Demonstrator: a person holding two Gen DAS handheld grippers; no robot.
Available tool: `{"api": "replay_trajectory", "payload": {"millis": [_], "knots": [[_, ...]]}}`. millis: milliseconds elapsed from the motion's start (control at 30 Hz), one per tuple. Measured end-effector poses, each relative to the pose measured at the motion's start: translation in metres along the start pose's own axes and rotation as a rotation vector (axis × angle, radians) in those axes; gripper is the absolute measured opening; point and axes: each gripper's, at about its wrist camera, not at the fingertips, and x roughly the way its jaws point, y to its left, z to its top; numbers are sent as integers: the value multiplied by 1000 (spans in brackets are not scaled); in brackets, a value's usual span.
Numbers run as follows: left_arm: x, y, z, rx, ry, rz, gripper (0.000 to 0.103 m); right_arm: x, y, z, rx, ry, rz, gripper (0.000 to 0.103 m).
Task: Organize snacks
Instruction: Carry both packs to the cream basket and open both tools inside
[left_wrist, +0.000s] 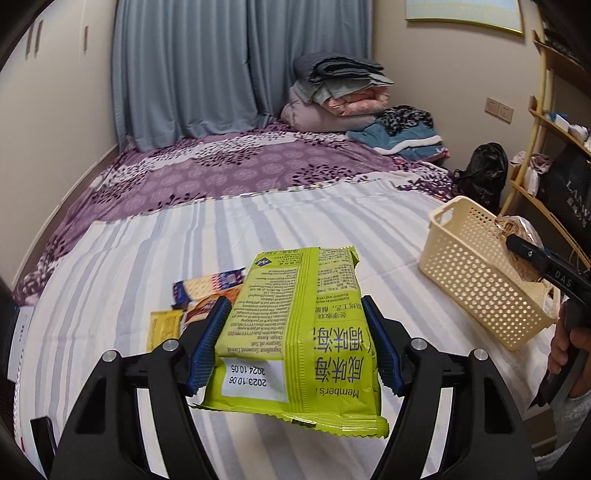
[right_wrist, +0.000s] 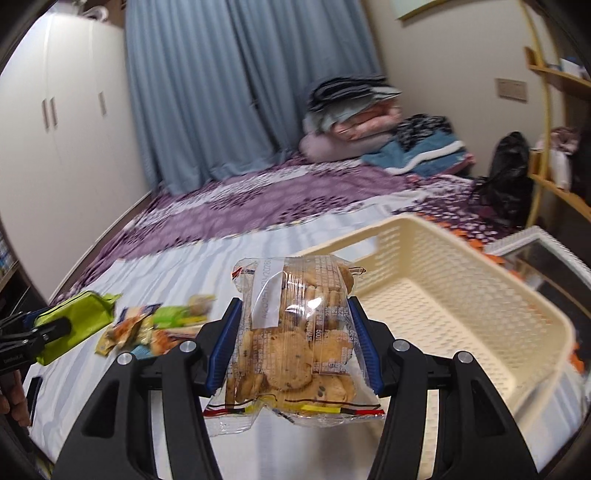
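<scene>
My left gripper (left_wrist: 295, 332) is shut on a lime-green seaweed snack packet (left_wrist: 295, 332), held above the striped bedsheet (left_wrist: 129, 266). My right gripper (right_wrist: 291, 343) is shut on a clear bag of chocolate-chip cookies (right_wrist: 291, 354), held up just in front of the cream perforated basket (right_wrist: 461, 295). In the left wrist view the basket (left_wrist: 476, 273) sits at the right with the right gripper (left_wrist: 528, 254) and its cookie bag (left_wrist: 521, 232) over it. The right wrist view shows the left gripper (right_wrist: 55, 328) with the green packet (right_wrist: 74, 325) at far left.
Several loose snack packets (left_wrist: 199, 295) lie on the sheet behind the green packet, also visible as a pile (right_wrist: 155, 325). Folded bedding (left_wrist: 340, 92) is stacked at the far end of the bed. A wooden shelf (left_wrist: 546, 155) and a black bag (left_wrist: 484, 173) stand at right.
</scene>
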Motion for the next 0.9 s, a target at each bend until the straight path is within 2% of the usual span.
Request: {"api": "replay_trajectory", "payload": {"millis": [133,233,300,333,367,633,900], "knots": [[3,-29,14,39,-14,-45,72,-6,-39,-1,32,-16,-108,57],[8,-53,23,75,-18,-78,72,-4,-64,-6,59,4,-159,59],[12,-71,30,101,-20,-105,72,-2,-78,-10,89,7,-191,66],[14,-82,33,116,-22,-120,72,-2,-84,-12,101,4,-197,76],[16,-91,36,130,-24,-133,72,-3,-91,-14,117,-4,-202,78],[38,-161,59,222,-39,-231,72,-11,-108,-24,149,-42,-229,78],[80,-221,76,267,2,-322,72,-19,-117,-29,161,-81,-242,78]]}}
